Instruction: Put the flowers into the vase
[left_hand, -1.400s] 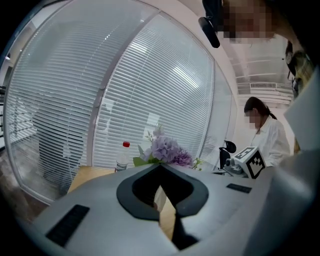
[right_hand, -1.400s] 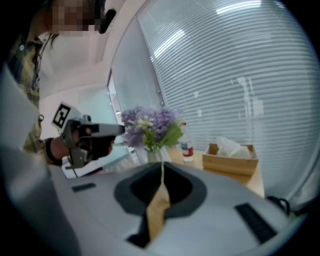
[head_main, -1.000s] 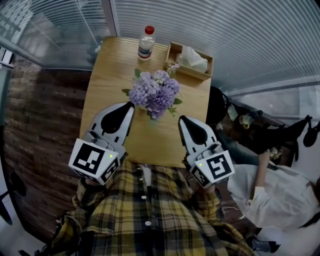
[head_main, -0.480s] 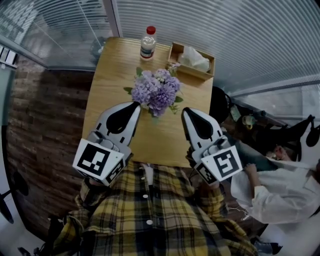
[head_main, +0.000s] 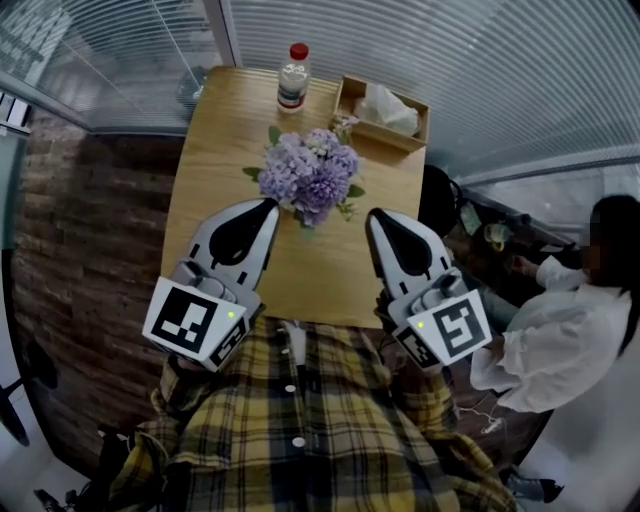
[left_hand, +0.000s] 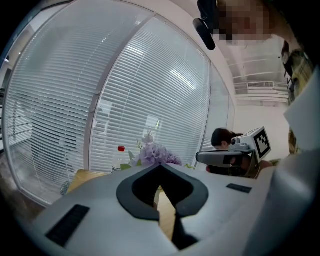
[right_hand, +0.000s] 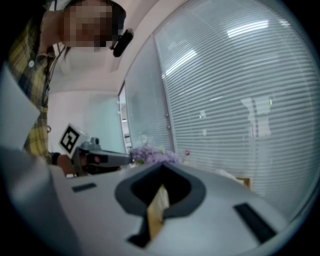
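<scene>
A bunch of purple flowers (head_main: 310, 175) stands upright in the middle of the wooden table (head_main: 215, 200); what holds it is hidden under the blooms. My left gripper (head_main: 268, 204) hovers just near-left of the bunch, shut and empty. Level with it, my right gripper (head_main: 373, 214) hangs near-right of the bunch, also shut with nothing in it. In the left gripper view the flowers (left_hand: 156, 155) rise just past the closed tips (left_hand: 160, 165). In the right gripper view the flowers (right_hand: 155, 156) show beyond my right gripper's own closed tips (right_hand: 162, 165).
A water bottle with a red cap (head_main: 293, 75) and a wooden tissue box (head_main: 380, 110) stand at the table's far edge. A person in white (head_main: 560, 330) sits close to the table's right side. Glass walls with blinds surround the table.
My right gripper has risen slightly; the left has stayed put. The person in white at the right has shifted and sat up. The flowers have not moved.
</scene>
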